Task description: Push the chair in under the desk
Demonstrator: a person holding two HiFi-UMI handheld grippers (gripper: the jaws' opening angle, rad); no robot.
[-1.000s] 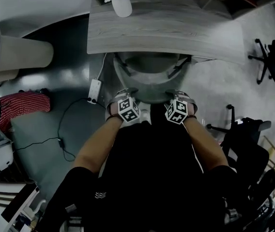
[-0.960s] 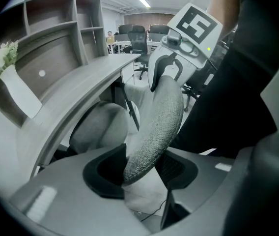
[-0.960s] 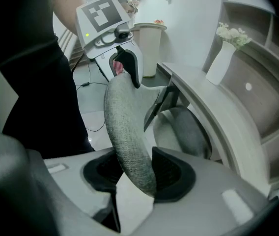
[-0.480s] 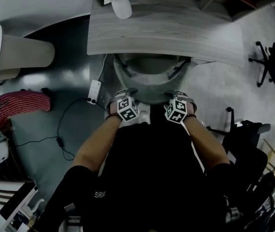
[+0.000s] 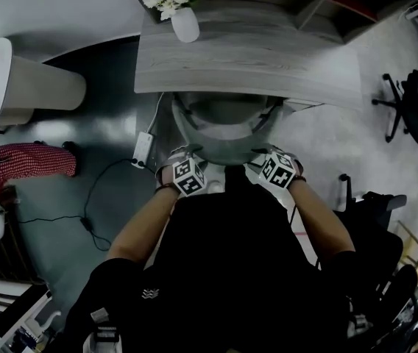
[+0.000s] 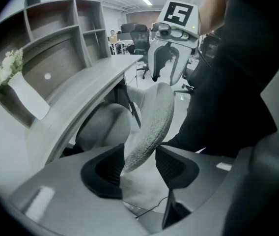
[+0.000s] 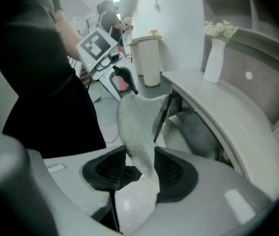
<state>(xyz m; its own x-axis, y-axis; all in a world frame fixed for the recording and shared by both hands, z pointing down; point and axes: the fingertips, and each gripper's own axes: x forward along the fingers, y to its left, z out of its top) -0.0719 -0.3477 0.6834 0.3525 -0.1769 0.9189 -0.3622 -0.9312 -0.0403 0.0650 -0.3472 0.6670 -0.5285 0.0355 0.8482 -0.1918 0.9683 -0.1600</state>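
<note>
The chair (image 5: pixel 222 116) sits with its seat under the table (image 5: pixel 246 61), its back (image 6: pixel 152 117) just outside the table's near edge. The left tool (image 6: pixel 138 163) and right tool (image 7: pixel 139 168) each straddle the back's top edge. Their jaws have just been opening and now stand loose around it, not clamping.

**Chair (image 5: pixel 224 127) in under the surface (image 5: pixel 268 50)**

Only the chair's curved grey back shows past the wooden edge. The left gripper (image 5: pixel 188 165) and right gripper (image 5: pixel 271 162) sit at the back's top rim, which lies between jaws that have just been opening. A vase (image 5: pixel 185 24) of white flowers stands at the surface's far left.
</note>
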